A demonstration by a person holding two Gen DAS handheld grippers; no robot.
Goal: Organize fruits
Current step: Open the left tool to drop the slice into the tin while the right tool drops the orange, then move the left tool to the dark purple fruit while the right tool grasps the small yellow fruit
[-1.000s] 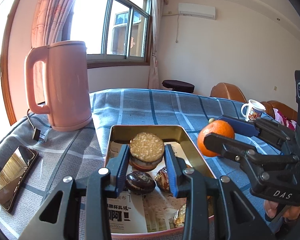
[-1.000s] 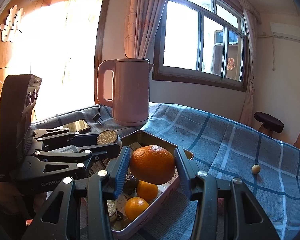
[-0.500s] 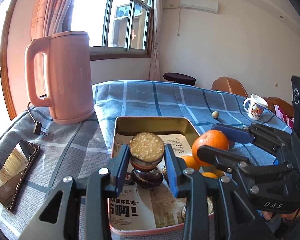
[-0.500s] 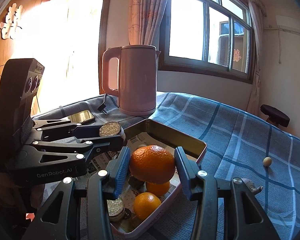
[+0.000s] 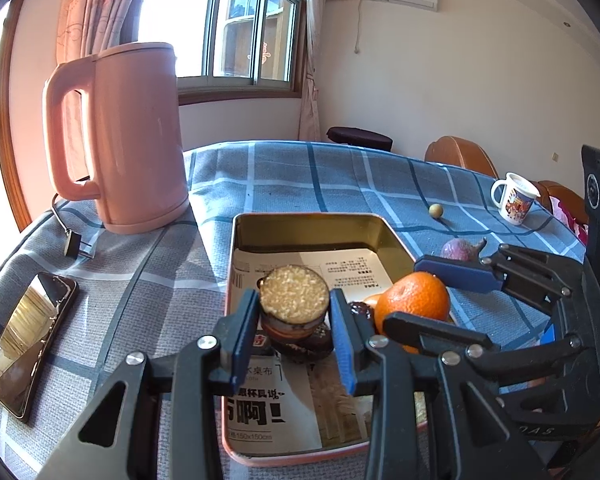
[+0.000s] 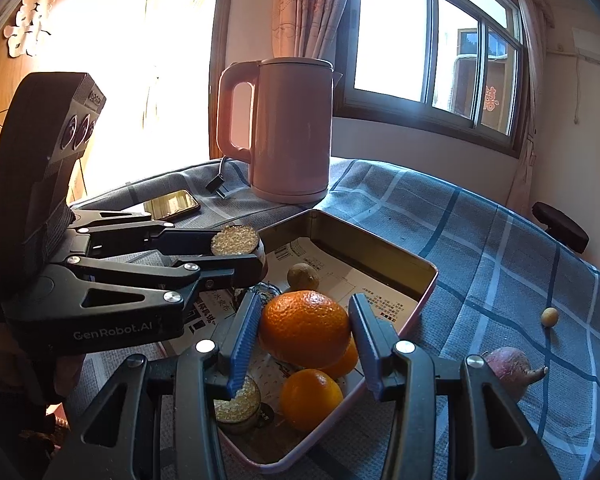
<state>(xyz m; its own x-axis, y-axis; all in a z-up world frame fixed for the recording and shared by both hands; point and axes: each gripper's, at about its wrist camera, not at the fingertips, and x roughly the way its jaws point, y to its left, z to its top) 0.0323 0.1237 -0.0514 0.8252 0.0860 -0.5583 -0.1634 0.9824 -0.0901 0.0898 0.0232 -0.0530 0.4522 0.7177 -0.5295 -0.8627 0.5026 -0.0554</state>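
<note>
My left gripper is shut on a round cookie with a crumbly top, held above the metal tin. It also shows in the right wrist view. My right gripper is shut on an orange, held over the tin's near right part. In the left wrist view the orange sits at the right. Two more oranges, a small yellowish fruit and wrapped snacks lie in the tin on printed paper.
A pink kettle stands behind the tin at left, with its plug and a phone on the blue checked cloth. A purple root, a small yellow ball and a mug are at right.
Both grippers have moved forward over the tin, still gripping the cookie and the orange. The right gripper with the orange has come in over the tin's right side.
</note>
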